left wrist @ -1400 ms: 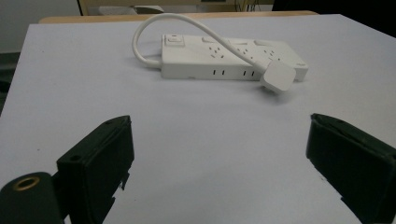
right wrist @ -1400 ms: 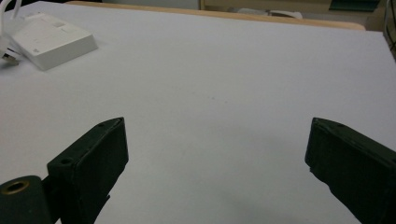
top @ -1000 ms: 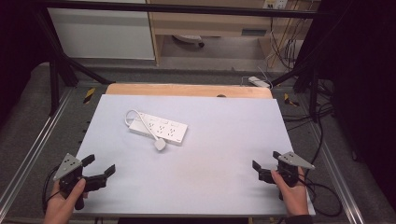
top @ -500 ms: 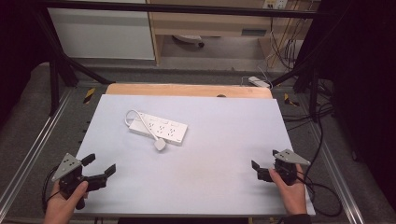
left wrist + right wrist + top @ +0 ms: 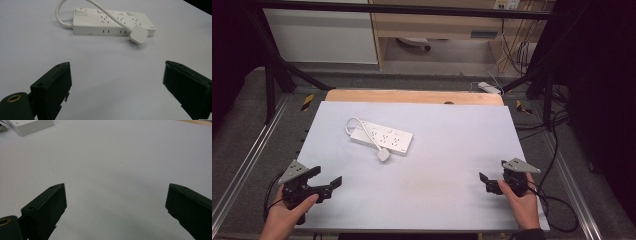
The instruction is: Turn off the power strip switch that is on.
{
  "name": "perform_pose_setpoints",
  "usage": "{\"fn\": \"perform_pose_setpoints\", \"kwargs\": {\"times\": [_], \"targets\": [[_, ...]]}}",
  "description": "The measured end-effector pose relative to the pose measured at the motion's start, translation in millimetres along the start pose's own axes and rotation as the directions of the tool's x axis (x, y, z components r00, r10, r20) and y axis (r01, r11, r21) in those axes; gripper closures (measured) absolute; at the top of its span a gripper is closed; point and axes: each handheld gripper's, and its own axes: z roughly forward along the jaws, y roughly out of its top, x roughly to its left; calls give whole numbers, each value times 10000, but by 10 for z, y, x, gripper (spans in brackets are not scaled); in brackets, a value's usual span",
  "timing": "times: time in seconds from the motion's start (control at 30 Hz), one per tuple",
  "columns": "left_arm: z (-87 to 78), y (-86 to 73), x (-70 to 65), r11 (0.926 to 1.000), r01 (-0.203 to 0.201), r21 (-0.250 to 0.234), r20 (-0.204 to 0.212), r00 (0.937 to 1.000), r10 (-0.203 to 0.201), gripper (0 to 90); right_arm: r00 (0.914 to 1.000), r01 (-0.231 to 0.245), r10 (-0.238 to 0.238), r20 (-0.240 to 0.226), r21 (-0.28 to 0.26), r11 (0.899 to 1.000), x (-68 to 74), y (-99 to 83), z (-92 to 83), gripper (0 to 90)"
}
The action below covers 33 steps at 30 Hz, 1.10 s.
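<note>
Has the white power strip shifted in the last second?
No. The power strip lies at the same spot relative to the table's wooden far edge.

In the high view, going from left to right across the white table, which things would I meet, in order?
Left gripper, black with a grey plate, held in a hand → white power strip with its white cable and plug → right gripper, black with a grey plate, held in the other hand.

I'm in a lab or workshop: my worktop (image 5: 452, 150) is a pale sheet over a wooden board, boxed in by a black metal frame (image 5: 267, 65) with side rails (image 5: 242, 170). Cables (image 5: 512, 45) hang by a shelf unit (image 5: 437, 25) behind, on grey carpet (image 5: 237, 125).
</note>
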Motion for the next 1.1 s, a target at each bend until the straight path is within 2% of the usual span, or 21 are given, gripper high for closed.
{"fn": "perform_pose_setpoints", "kwargs": {"times": [0.27, 0.7, 0.8, 1.1], "targets": [[20, 90, -17, 9999, 146, -9, 78, 9999, -146, 85, 10000, 22, -21, -71, 127, 9999, 8, -10, 16, 39], [142, 296, -118, 10000, -76, -18, 273, 9996, 77, 86, 9999, -7, 11, -121, 321, 9995, 27, -27, 31, 34], [174, 346, -151, 10000, -16, -91, 410, 9992, 20, 88, 9999, 37, -32, -128, 350, 9994, 29, -30, 36, 33], [279, 495, -248, 9995, -327, -30, 539, 9980, 328, 89, 9997, 77, -69, -214, 386, 9992, 36, -35, 38, 31]]}}
